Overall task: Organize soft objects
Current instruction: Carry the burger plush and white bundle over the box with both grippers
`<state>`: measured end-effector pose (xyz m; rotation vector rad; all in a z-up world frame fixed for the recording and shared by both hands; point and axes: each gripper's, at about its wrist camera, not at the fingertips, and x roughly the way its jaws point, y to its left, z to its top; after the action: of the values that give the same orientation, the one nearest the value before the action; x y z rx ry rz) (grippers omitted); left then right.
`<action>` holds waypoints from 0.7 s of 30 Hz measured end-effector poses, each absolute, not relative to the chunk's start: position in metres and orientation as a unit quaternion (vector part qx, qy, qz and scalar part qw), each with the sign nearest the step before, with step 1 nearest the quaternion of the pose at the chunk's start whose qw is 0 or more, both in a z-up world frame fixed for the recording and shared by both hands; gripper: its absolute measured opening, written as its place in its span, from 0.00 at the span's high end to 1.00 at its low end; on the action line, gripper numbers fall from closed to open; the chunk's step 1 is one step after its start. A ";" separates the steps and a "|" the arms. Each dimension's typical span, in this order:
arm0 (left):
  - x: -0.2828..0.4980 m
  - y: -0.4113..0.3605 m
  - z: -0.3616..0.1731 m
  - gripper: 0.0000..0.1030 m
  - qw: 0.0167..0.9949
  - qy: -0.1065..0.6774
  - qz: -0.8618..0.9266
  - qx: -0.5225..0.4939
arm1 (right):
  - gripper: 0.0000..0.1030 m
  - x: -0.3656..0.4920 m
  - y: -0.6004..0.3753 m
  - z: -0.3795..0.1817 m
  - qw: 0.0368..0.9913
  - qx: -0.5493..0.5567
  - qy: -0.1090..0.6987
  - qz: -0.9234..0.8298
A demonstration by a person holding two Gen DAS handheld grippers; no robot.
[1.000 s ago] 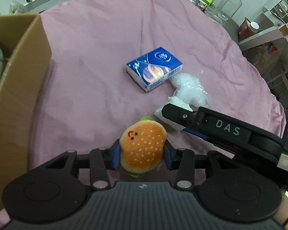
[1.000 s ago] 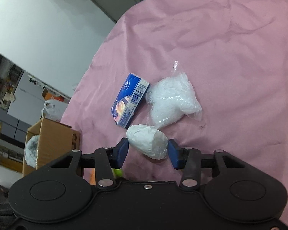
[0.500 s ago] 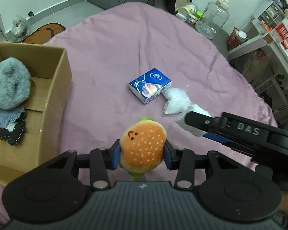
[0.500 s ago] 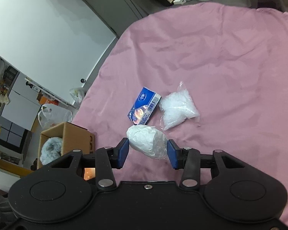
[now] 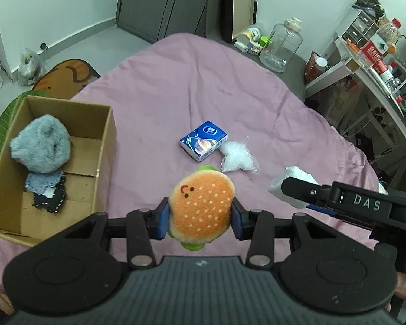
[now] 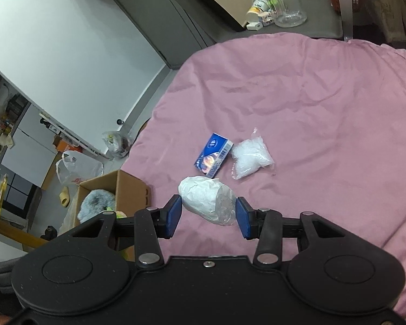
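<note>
Left tongs (image 5: 200, 216) clamped on round plush burger (image 5: 201, 211); right tongs (image 6: 207, 215) clamped on crinkly white wrapped bundle (image 6: 207, 203). Ahead on wrinkled pink sheet (image 6: 324, 103): glossy blue packet (image 6: 213, 158), clear bag of white fluff (image 6: 251, 158). Left of both tongs: cardboard box (image 5: 105, 146) with furry grey plush (image 5: 40, 146).

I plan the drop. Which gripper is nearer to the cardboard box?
Left. The left gripper is just right of the cardboard box; the right gripper is farther right.
</note>
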<state>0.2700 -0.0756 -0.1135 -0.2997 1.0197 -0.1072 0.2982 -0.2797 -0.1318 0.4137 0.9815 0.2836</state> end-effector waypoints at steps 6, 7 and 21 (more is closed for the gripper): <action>0.255 -0.066 -0.099 0.58 0.867 0.476 -0.055 -0.140 | 0.58 0.283 -0.274 -0.117 0.858 0.194 0.457 0.132; 0.253 -0.065 -0.097 0.58 0.867 0.475 -0.057 -0.139 | 0.58 0.281 -0.272 -0.114 0.858 0.193 0.458 0.128; 0.242 -0.042 -0.068 0.58 0.878 0.457 -0.075 -0.122 | 0.58 0.260 -0.248 -0.086 0.872 0.181 0.440 0.113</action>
<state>0.2424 -0.0420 -0.0683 -0.2538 0.9523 -0.1563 0.2597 -0.2480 -0.0862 0.3779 0.9204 0.2369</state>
